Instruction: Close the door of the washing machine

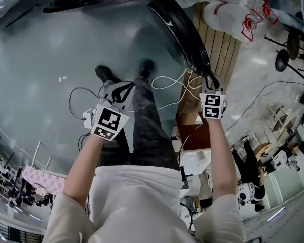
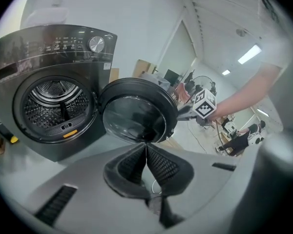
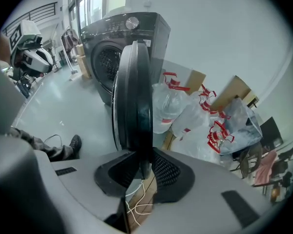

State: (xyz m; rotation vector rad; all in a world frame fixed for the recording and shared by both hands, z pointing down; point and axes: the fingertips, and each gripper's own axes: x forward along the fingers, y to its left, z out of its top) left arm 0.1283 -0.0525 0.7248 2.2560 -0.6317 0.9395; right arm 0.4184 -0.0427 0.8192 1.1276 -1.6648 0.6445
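The left hand-held gripper (image 2: 146, 149) is clenched on nothing, jaws together, and points at the washing machine (image 2: 53, 48) from in front of it. The door (image 2: 136, 116) is swung wide open, hinged at the right of the washing machine's drum (image 2: 53, 104). It looks heavy and stiff, with a thick dark rim and a bulged glass bowl, and it can turn only about its hinge. The glass is likely slick, so the rim edge farthest from the washing machine is the sensible hold and gives the most leverage. The right hand-held gripper (image 3: 142, 165) is grasping just there, clamped across the rim. The floor (image 1: 40, 59) before the washing machine is smooth, grey and glossy, with loose white cables (image 1: 172, 80) on it. Right of the washing machine, beyond the door, plastic bags (image 3: 195, 111) and cardboard (image 3: 234, 89) crowd a bright room.
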